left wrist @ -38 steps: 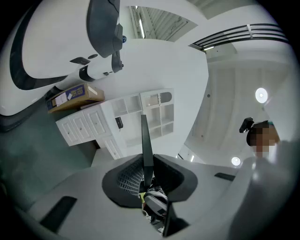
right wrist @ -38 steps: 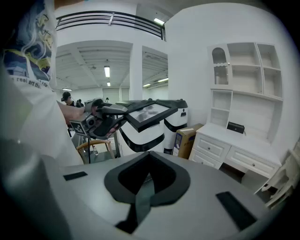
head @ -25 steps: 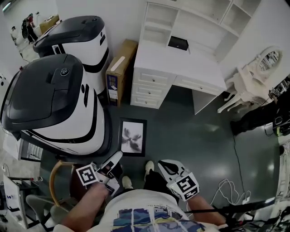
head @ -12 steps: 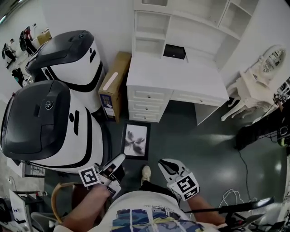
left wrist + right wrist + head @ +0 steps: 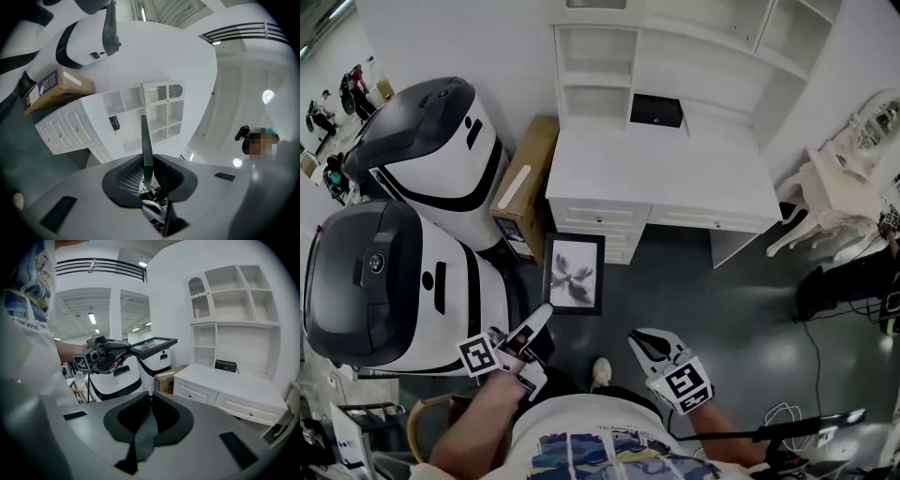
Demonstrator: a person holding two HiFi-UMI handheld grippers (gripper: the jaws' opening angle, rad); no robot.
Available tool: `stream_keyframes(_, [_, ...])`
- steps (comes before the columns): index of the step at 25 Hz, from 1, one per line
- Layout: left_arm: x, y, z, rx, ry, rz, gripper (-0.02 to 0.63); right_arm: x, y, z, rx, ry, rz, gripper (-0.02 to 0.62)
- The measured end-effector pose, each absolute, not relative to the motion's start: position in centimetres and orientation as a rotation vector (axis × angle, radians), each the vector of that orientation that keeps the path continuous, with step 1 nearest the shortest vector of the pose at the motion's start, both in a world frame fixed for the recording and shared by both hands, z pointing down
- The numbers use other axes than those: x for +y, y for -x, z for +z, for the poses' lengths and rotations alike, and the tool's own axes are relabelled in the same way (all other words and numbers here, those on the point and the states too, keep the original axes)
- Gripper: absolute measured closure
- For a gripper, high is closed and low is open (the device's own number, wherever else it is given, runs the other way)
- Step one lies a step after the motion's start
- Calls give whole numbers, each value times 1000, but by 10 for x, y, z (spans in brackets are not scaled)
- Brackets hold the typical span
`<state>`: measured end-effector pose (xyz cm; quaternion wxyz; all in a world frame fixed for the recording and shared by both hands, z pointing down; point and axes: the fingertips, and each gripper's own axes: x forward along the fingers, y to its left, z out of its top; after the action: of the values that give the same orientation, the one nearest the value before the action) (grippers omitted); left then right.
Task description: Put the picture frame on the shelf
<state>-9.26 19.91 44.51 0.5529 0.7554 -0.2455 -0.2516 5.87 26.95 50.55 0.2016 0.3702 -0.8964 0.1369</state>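
Observation:
A black picture frame point(image 5: 574, 274) with a pale flower print is held flat and level above the floor, in front of the white desk's point(image 5: 670, 173) drawers. My left gripper point(image 5: 541, 317) is shut on its near edge. In the left gripper view the frame point(image 5: 146, 140) shows edge-on as a thin dark blade between the jaws. From the right gripper view I see the left gripper point(image 5: 123, 351) carrying the frame point(image 5: 153, 344) to the left of the white shelf unit point(image 5: 234, 310). My right gripper point(image 5: 637, 339) hangs shut and empty beside it. The shelf unit point(image 5: 609, 56) rises behind the desk.
Two large black-and-white machines point(image 5: 389, 281) stand at the left, with a cardboard box point(image 5: 520, 192) leaning between them and the desk. A small black box point(image 5: 656, 111) sits on the desk. A white ornate table and chair point(image 5: 830, 192) stand at the right. Cables point(image 5: 787, 412) lie on the floor.
The person has walked toward the desk, which now fills more of the view. The left gripper and the frame went with them; both grippers keep the same pose.

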Motion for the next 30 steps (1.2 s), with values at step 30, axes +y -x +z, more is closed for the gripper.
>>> stream_keyframes(30, [-175, 103, 437, -413, -1824, -552, 532, -32, -24, 506, -2321, -1257, 397, 503])
